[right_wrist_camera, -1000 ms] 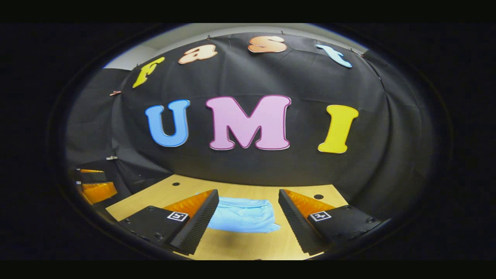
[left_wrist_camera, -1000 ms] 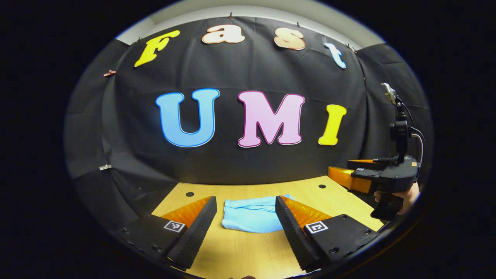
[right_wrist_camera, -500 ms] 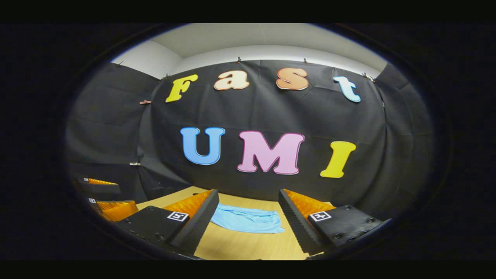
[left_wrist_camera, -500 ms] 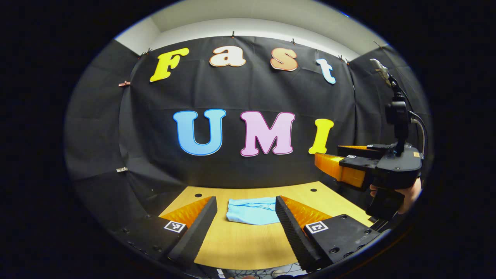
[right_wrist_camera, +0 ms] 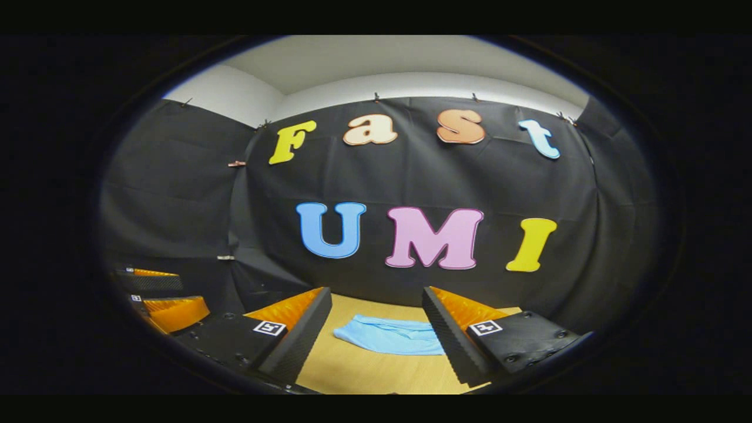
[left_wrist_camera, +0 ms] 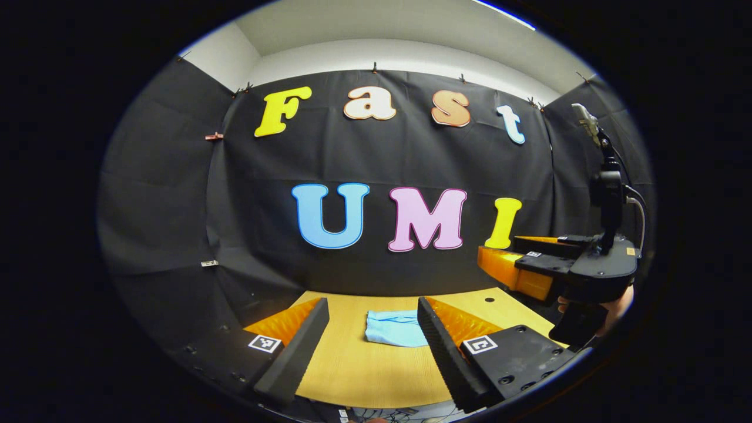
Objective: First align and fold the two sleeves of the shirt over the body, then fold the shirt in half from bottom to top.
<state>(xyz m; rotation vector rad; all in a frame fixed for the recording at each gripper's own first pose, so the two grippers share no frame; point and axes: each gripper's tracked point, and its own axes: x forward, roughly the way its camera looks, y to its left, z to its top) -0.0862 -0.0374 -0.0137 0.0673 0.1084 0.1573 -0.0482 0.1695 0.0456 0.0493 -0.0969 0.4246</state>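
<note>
Shirt (left_wrist_camera: pixel 395 328) folded on table (left_wrist_camera: pixel 364 370) — tools apart.

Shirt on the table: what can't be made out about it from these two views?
- Right edge of the shirt: left gripper view, hidden behind one finger of the left gripper.
- Same edge of the shirt: right gripper view, behind a finger of the right gripper.
- Sleeves, collar, fold layers: both views, too small and flat-angled to tell.
- Table near edge: left gripper view, cut off by the image edge.
</note>
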